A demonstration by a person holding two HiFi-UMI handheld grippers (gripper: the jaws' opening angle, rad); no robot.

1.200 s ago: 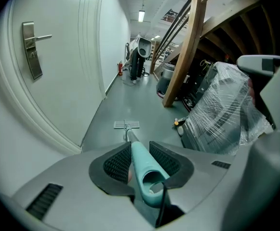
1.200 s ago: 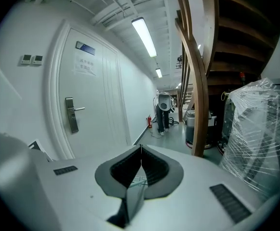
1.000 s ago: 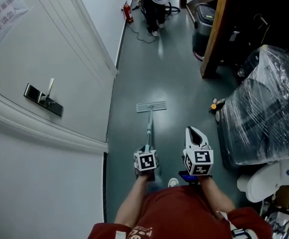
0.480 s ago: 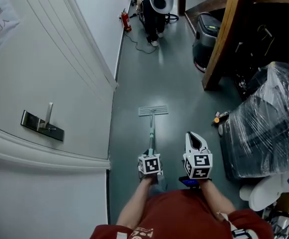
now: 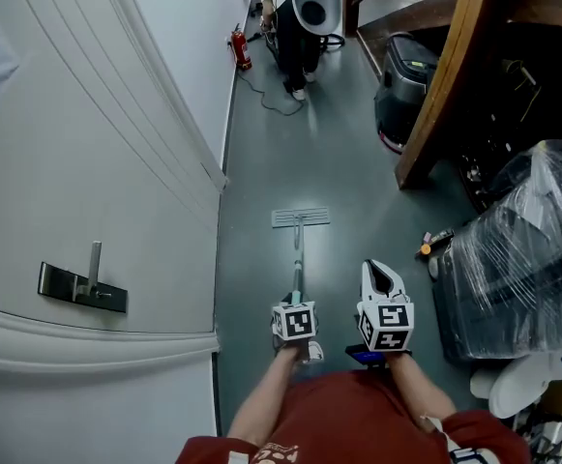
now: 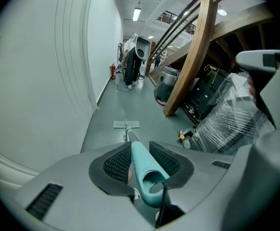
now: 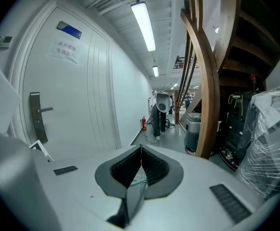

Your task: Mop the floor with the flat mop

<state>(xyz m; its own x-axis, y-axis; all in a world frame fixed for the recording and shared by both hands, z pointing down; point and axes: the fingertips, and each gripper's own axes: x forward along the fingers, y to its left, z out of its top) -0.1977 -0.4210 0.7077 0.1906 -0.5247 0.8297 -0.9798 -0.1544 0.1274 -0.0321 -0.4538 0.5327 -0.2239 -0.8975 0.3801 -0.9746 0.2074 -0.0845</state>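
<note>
The grey flat mop [image 5: 300,217] sits flat on the dark green floor [image 5: 348,162] ahead, teal handle [image 6: 140,165] clenched in my left gripper [image 5: 294,305], right gripper [image 5: 381,276] pinched together empty; I'd push straight, head pressed level, clear of the white wall [image 5: 145,114]

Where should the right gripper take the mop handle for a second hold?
On the bare shaft just ahead of the left gripper, which clamps the teal grip. Come in from the right, jaws across the pole: it is thin, round and slopes down and away to the mop head. The right gripper is shut, so open it first.
</note>
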